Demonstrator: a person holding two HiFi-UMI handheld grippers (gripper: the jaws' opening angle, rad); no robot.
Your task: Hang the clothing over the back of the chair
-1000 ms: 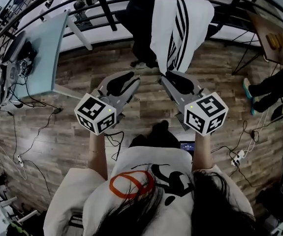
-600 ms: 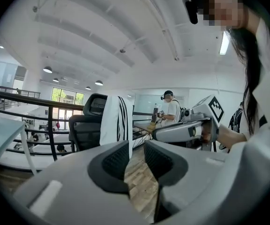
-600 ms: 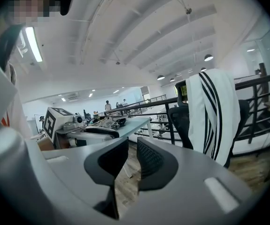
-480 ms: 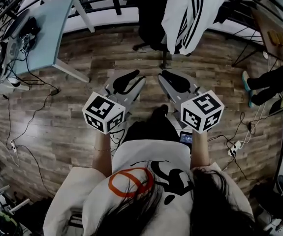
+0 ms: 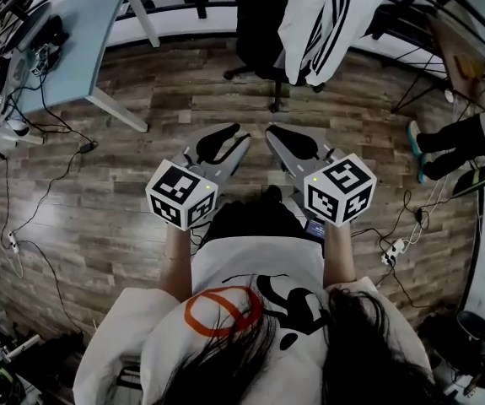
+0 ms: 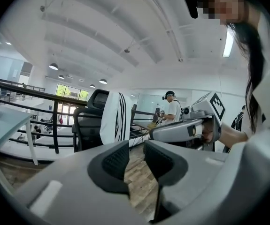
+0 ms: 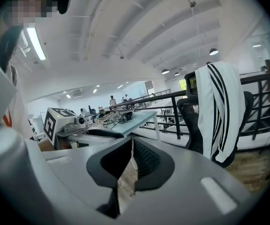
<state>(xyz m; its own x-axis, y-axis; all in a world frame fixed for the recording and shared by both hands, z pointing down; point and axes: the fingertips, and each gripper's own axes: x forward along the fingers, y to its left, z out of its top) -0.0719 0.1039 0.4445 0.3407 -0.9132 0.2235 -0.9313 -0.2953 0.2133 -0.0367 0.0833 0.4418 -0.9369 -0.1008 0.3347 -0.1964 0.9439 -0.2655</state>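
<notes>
White striped jacket (image 5: 326, 24) sits draped over the back of the black office chair (image 5: 255, 24), top of the head view, right of centre, so it looks done to me. My left gripper (image 5: 221, 140) hangs empty, jaws a sliver apart. My right gripper (image 5: 291, 140) has just pinched its jaws together on nothing. If it needs straightening, it's soft, light, probably slidey cloth, so I'd take a fold at the shoulder.

No words, numbers or brand names can be read — the left cube (image 5: 182, 194) and right cube (image 5: 339, 191), mid-frame, carry only black-and-white square markers; the shirt (image 5: 242, 264) at the bottom shows unlettered shapes.
</notes>
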